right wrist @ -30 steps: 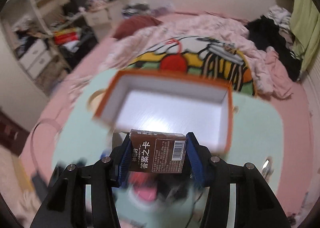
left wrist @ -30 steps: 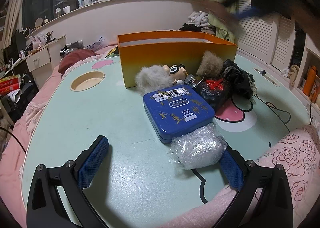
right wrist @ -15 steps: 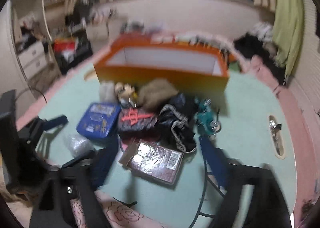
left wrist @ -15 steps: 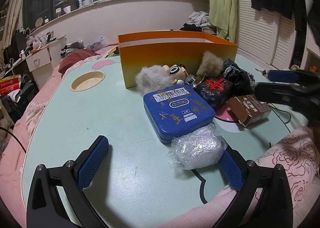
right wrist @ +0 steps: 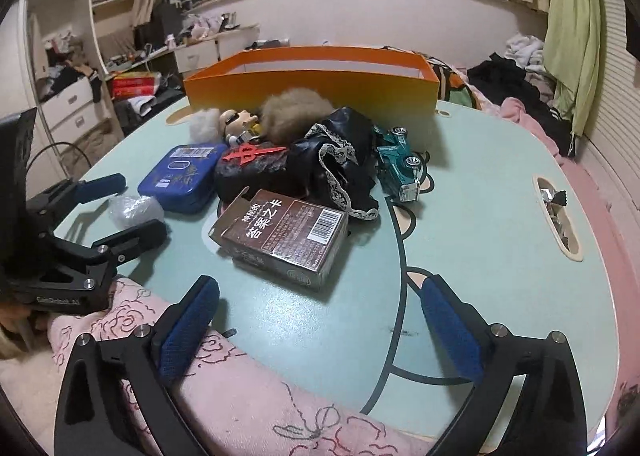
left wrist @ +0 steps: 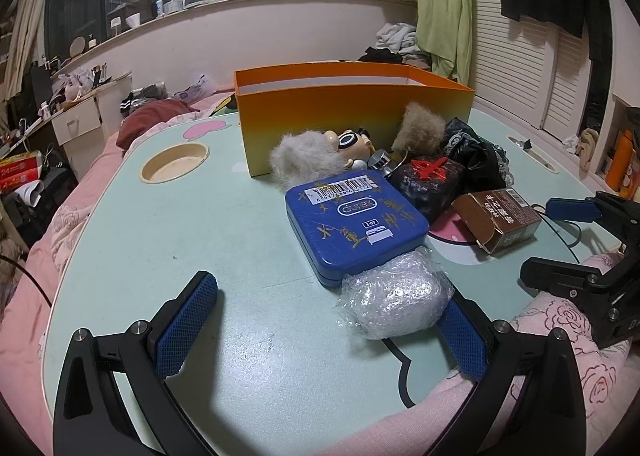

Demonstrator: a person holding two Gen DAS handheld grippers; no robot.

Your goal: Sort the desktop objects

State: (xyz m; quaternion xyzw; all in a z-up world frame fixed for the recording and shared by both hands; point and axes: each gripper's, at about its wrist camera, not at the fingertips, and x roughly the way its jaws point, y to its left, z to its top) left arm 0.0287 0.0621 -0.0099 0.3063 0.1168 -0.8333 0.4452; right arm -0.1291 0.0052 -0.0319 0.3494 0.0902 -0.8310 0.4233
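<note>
- Now the right gripper (right wrist: 316, 320) is opening wide, nothing between its fingers.
- The brown card box (right wrist: 282, 238) lies flat near the table's (right wrist: 480, 223) front edge.
- The left gripper (left wrist: 324, 326) is spread wide, holding nothing.

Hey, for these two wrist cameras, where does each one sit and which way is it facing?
Left wrist: on the left gripper, low at the table's near edge, facing the blue tin and orange box; its jaws open, the right gripper alongside.
Right wrist: on the right gripper, facing the brown carton; its jaws opening, nothing between; left gripper at left.
Shared: tin, carton, box, bubble-wrap bundle.
</note>
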